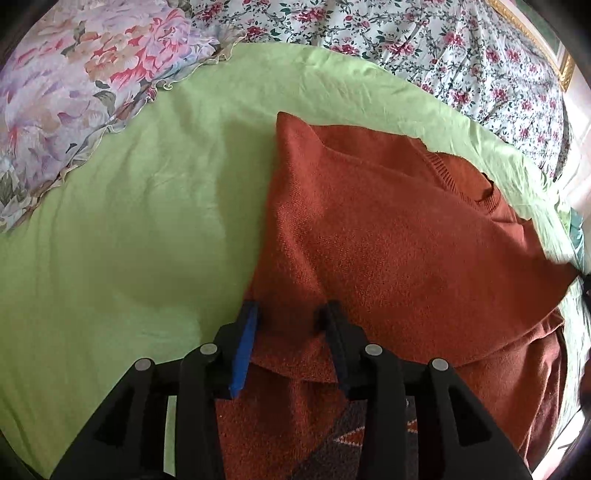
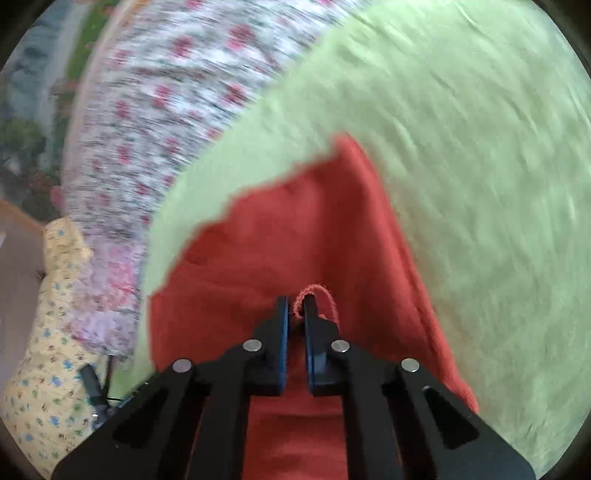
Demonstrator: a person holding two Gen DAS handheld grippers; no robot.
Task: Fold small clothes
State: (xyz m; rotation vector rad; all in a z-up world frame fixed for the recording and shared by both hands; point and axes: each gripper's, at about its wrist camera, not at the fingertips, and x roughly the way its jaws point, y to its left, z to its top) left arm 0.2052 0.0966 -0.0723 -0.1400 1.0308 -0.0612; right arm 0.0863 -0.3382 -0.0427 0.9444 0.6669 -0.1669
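A rust-orange knit sweater point(image 1: 388, 229) lies on a light green sheet point(image 1: 129, 221); its ribbed collar point(image 1: 458, 177) is at the right. My left gripper point(image 1: 290, 314) has its jaws apart, with a fold of the sweater's near edge between them. In the blurred right wrist view, my right gripper point(image 2: 295, 306) is shut on a bunched bit of the sweater point(image 2: 280, 229), and a loop of yarn point(image 2: 317, 291) sticks out above the tips. The cloth stretches away from it over the green sheet point(image 2: 461, 147).
A pastel floral pillow point(image 1: 74, 92) lies at the far left. A white floral bedspread point(image 1: 406, 33) runs along the back and shows in the right wrist view point(image 2: 155, 110). A yellow patterned cloth point(image 2: 44, 350) sits at the lower left there.
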